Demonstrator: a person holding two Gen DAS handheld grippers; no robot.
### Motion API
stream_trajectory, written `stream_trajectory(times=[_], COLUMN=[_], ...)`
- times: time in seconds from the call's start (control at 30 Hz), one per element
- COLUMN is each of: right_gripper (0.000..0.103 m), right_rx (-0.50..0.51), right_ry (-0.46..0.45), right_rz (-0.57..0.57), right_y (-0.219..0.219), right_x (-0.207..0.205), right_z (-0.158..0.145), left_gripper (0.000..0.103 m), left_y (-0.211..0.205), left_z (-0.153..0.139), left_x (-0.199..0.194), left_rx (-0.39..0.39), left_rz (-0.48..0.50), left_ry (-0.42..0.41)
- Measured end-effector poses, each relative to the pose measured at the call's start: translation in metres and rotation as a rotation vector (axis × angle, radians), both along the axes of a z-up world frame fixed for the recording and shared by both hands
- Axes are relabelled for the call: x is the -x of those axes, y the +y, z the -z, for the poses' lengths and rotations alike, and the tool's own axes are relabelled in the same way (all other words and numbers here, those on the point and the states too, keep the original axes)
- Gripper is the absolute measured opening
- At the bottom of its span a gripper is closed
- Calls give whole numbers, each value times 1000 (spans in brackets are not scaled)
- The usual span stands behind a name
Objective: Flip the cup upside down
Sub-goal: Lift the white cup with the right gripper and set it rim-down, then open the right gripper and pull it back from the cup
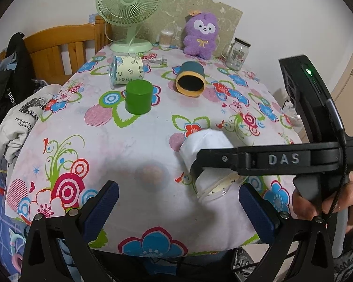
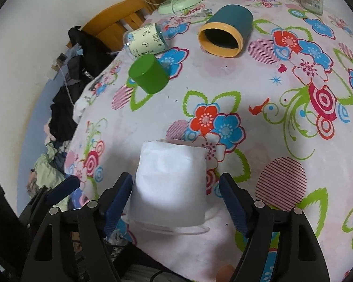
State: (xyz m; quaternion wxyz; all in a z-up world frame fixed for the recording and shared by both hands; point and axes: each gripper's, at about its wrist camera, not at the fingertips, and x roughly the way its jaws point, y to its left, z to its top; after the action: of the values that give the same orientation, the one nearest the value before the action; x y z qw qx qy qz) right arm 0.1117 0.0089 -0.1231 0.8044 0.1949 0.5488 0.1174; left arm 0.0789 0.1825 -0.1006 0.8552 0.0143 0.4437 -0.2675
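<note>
White cup (image 2: 169, 183) sits mouth-down on the floral tablecloth (image 2: 282, 122), near the front edge, clear rim flat against the cloth. Looks flipped already; what's left is mostly backing off. My right gripper (image 2: 176, 199) brackets it, fingers spread; the left pad looks right against the wall, the right pad shows a gap, so no clamp that I can see. Left gripper (image 1: 178, 199) is wide apart, holding nothing, just beside the cup. Further back: green cup (image 2: 149, 74) inverted, teal cup (image 2: 226, 33) on its side.
</note>
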Motion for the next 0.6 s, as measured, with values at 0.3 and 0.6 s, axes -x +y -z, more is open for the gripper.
stream_trajectory(times=[0.3, 0.6], right_gripper=[81, 82], right_rx=[-15, -5], right_ry=[-39, -120], right_rz=[-9, 20], right_y=[-3, -14], right_x=[13, 33], right_z=[-16, -40], left_gripper=[103, 103], left_y=[-1, -6], left_z=[-7, -14], left_x=[0, 0], left_rx=[7, 7], left_rz=[0, 6], left_ry=[-11, -22])
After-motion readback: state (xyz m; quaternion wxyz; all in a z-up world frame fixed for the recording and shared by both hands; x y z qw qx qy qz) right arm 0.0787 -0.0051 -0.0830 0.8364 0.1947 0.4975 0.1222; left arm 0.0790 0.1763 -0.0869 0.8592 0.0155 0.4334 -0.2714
